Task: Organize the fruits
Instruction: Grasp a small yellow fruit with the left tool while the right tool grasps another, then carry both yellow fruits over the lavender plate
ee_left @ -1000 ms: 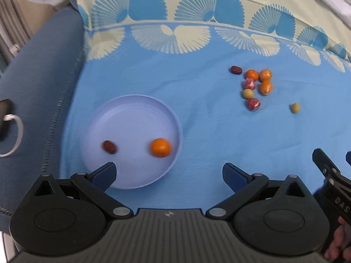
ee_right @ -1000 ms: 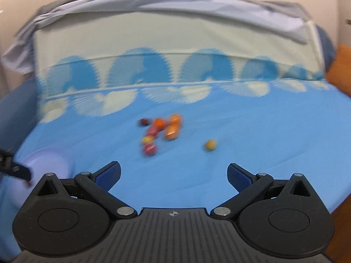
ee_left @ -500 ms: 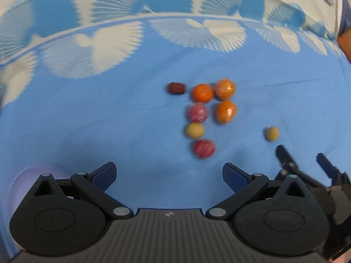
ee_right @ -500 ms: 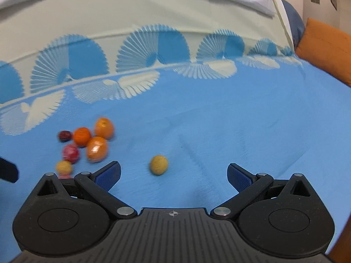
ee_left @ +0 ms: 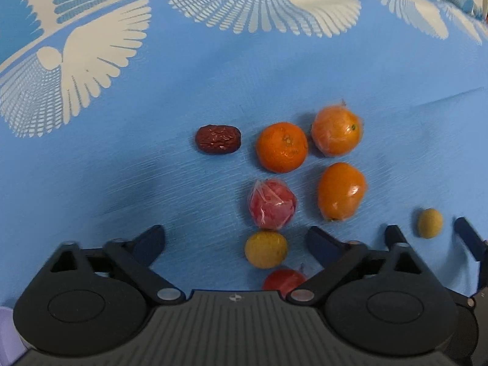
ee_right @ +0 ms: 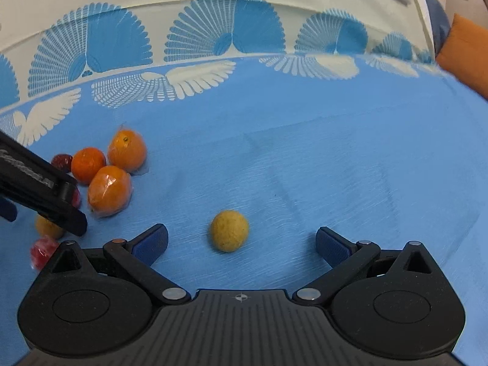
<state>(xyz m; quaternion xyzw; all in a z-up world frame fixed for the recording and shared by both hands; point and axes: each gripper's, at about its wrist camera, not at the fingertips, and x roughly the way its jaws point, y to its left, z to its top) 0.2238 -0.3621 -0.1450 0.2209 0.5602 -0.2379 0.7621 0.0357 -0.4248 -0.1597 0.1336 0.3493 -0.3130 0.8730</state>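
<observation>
I am at the picking step, both grippers over the loose fruit on the blue cloth [ee_right: 305, 167]; my left gripper [ee_left: 235, 239] hangs over the cluster, jaws closing but not yet pressing anything, a small yellow fruit [ee_left: 266, 248] and a red wrapped one [ee_left: 283, 279] between them; my right gripper [ee_right: 241, 242] stands wide open around the lone yellow fruit [ee_right: 229, 231], apart from both pads; next, I judge, each must sink and close squarely on one round fruit, which may roll; the wrapped red fruit [ee_left: 272, 203], three oranges [ee_left: 281, 147] and a dark date [ee_left: 218, 139] crowd just beyond; a pale plate rim [ee_left: 6, 332] shows at the lower left corner of the left view.
</observation>
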